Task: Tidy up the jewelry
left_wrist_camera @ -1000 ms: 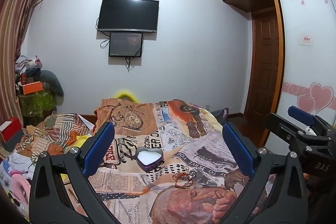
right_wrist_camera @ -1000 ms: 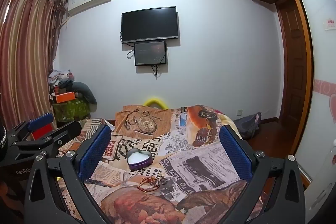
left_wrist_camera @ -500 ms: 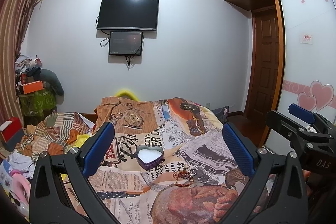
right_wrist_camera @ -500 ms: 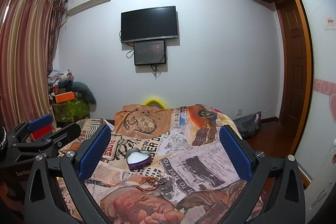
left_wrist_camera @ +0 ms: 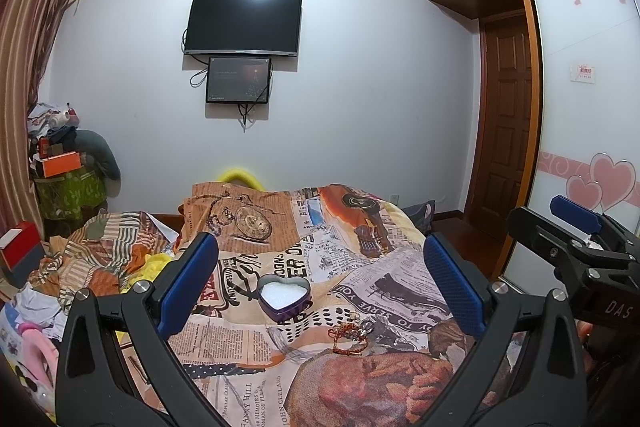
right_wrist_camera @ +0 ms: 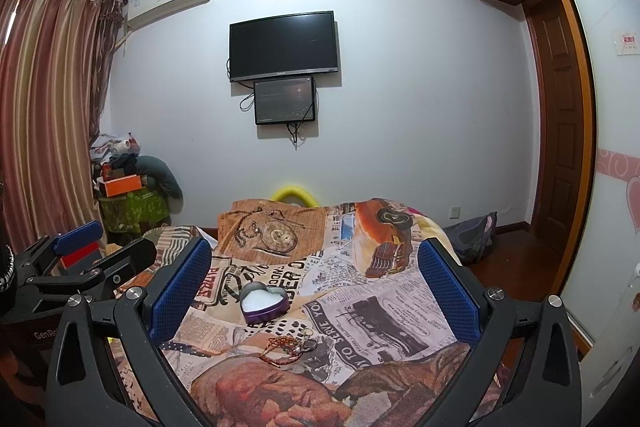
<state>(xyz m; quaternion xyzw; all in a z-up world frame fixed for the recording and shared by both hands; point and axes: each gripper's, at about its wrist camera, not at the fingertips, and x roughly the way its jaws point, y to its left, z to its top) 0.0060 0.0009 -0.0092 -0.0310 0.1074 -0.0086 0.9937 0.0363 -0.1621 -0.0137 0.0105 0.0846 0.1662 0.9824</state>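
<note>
A purple heart-shaped jewelry tin (left_wrist_camera: 283,297) with a white lining sits open on the printed bedspread (left_wrist_camera: 248,343); it also shows in the right wrist view (right_wrist_camera: 263,303). A small heap of jewelry (left_wrist_camera: 349,335), red beaded strands with metal pieces, lies just in front of it, and shows in the right wrist view (right_wrist_camera: 289,346) too. My left gripper (left_wrist_camera: 320,287) is open and empty, held above and short of the tin. My right gripper (right_wrist_camera: 314,291) is open and empty, likewise short of the jewelry. Each gripper shows at the edge of the other's view.
The bed carries crumpled clothes (left_wrist_camera: 92,259) at its left. A stack of boxes and bags (right_wrist_camera: 128,199) stands by the curtain. A wall television (left_wrist_camera: 243,25) hangs ahead. A wooden door (left_wrist_camera: 506,123) and a wardrobe panel with hearts (left_wrist_camera: 588,131) are at the right.
Both views have shifted only slightly; the tin and jewelry sit a little lower and nearer in the frames. Both grippers stay open and empty.
</note>
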